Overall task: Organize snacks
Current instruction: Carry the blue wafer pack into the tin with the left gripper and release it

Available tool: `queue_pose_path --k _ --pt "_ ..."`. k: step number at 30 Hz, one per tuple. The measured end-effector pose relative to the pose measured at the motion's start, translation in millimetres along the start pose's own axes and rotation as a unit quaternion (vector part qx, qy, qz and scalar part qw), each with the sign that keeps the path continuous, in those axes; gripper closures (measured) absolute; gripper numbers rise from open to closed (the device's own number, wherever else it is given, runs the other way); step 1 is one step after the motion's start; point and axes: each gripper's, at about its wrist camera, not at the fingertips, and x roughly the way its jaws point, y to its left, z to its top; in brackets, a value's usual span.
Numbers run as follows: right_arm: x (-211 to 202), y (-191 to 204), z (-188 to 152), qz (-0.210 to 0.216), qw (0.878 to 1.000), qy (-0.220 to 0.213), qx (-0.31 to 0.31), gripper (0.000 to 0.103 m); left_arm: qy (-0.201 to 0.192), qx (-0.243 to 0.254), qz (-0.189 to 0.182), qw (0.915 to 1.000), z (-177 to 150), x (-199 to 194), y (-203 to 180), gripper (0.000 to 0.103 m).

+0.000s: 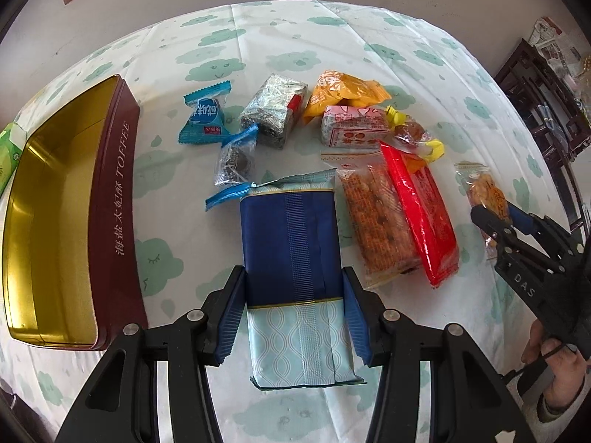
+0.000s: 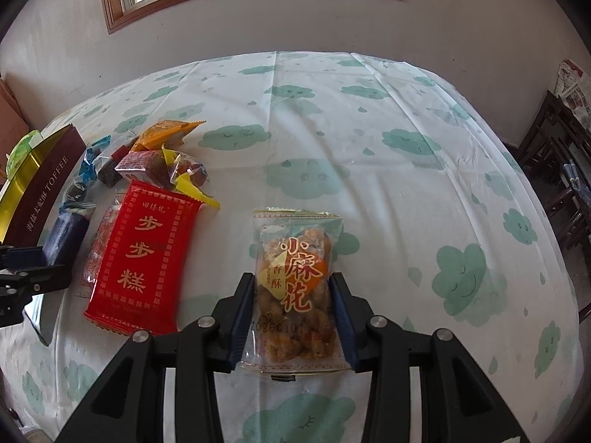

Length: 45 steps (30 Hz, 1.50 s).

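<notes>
My left gripper is shut on a navy and pale-blue snack packet lying on the table; the pads touch its two sides. An open gold-lined brown toffee tin lies to its left. My right gripper is shut on a clear packet of fried dough twists, also on the cloth. The right gripper shows in the left wrist view at the right. A red packet lies left of the twists packet.
A pile of small snacks lies behind the blue packet: a blue candy, a silver packet, an orange packet, a pink packet. A cloud-print cloth covers the table. Dark wooden chairs stand at the right.
</notes>
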Motion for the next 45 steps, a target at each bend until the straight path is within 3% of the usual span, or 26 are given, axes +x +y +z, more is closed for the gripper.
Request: queue_pose_path --k 10,18,26,31,39,45 --pt "1.0 0.9 2.5 -0.002 1.0 0.011 -0.004 0.062 -0.062 -0.01 0.002 0.998 -2.7 -60.5 36.4 0.057" --pt "2.0 1.5 3.6 -0.003 1.0 0.018 -0.006 0.062 -0.086 -0.054 0.062 0.9929 2.6 -75.5 109.8 0.057" --pt "3.2 1.9 5.4 -0.004 1.0 0.022 -0.003 0.061 -0.069 -0.107 0.115 0.9851 0.3 -57.3 191.2 0.057" --pt "3.5 2.6 5.4 -0.008 1.0 0.023 -0.002 0.061 -0.055 -0.11 0.13 0.9839 -5.0 -43.8 216.4 0.057" --pt "3.8 2.5 6.5 -0.012 1.0 0.028 0.002 0.061 -0.039 -0.09 0.142 0.9849 -16.6 -31.8 219.1 0.057" --pt "3.7 2.5 6.9 -0.012 1.0 0.028 0.001 0.061 -0.03 -0.088 0.131 0.987 -19.5 -23.4 218.0 0.057"
